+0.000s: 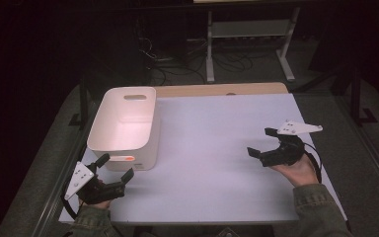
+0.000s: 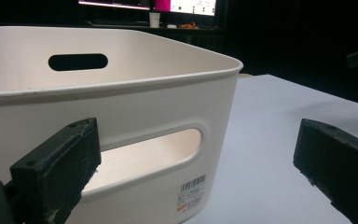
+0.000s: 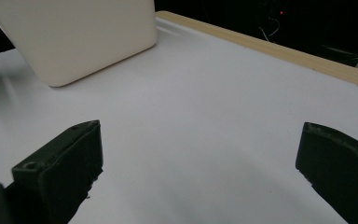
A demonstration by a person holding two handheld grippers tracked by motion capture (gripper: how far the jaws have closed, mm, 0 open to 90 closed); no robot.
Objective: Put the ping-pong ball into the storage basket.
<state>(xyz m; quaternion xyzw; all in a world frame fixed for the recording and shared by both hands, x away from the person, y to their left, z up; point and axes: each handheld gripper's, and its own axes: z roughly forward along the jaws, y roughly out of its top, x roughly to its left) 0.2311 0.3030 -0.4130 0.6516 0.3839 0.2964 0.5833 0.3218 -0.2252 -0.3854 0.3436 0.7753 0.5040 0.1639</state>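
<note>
- So from my end, the white bin (image 1: 123, 126) sits on the left part of the white table (image 1: 217, 148), long side running away from me, open top up. Can't make out anything inside it from the high view.
- My left gripper (image 1: 114, 170) is down at the near-left corner, right in front of the bin's near end wall. Jaws are spread wide with nothing between them.
- In the left gripper view the bin (image 2: 121, 116) is super close: I'm staring straight at the handle slot (image 2: 149, 156) in the near wall, with a barcode sticker (image 2: 191, 191) low beside it. One jaw looks just short of the wall; can't tell if it's actually touching.
- My right gripper (image 1: 262, 143) hovers over the right side of the table, well apart from the bin, pointing left toward it. Jaws wide apart too, holding nothing.
- Right gripper view has bare tabletop (image 3: 191, 130) between the jaws, the bin (image 3: 79, 37) far off at the upper left, and the wooden table edge (image 3: 270, 46) behind.
</note>
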